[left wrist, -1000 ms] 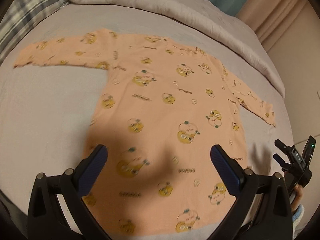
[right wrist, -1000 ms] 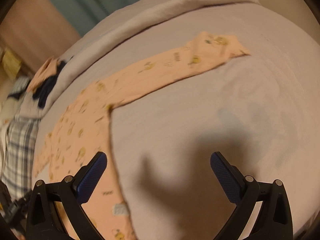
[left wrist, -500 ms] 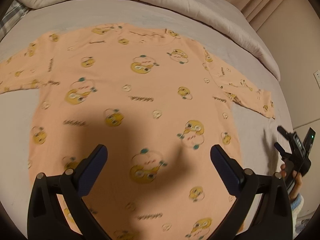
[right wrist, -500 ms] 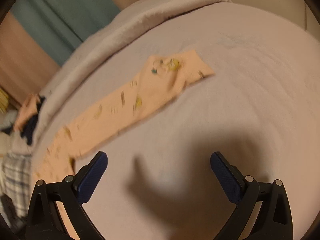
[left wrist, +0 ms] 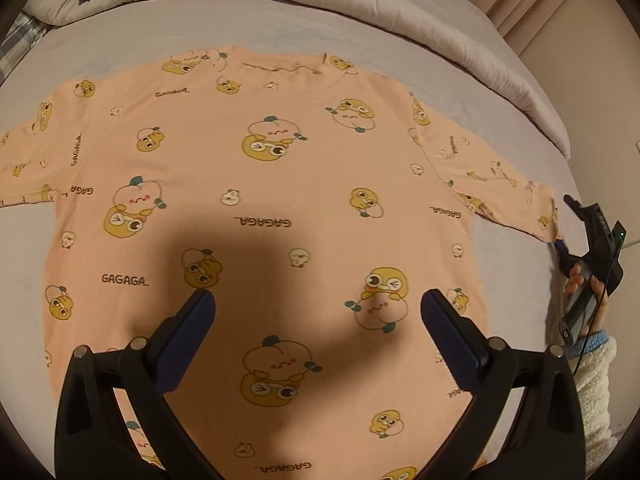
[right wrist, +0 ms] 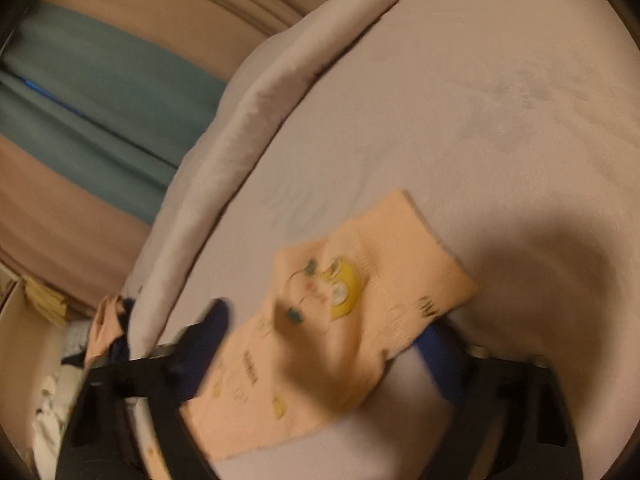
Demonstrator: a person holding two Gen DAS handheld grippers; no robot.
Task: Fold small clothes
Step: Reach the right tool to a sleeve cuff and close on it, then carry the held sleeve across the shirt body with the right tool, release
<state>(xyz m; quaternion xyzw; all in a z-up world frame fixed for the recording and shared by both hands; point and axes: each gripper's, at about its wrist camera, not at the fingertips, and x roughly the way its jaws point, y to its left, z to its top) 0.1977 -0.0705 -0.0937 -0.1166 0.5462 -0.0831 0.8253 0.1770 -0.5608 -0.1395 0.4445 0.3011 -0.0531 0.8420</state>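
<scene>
Going for the sleeve cuff on a soft, limp shirt

I'm closing the right gripper (right wrist: pixel 320 344) around the sleeve (right wrist: pixel 344 320), not yet pinching; the left gripper (left wrist: pixel 318 312) is hovering open over the shirt (left wrist: pixel 280 184), spread flat on the bed (left wrist: pixel 24 264).

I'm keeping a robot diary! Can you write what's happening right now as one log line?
step: grab sleeve | shirt: flat on bed | right gripper: closing around sleeve end | left gripper: open, above shirt

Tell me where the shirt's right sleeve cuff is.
In the right wrist view, the sleeve cuff lies between the right gripper's fingers, on the grey bedsheet.
</scene>
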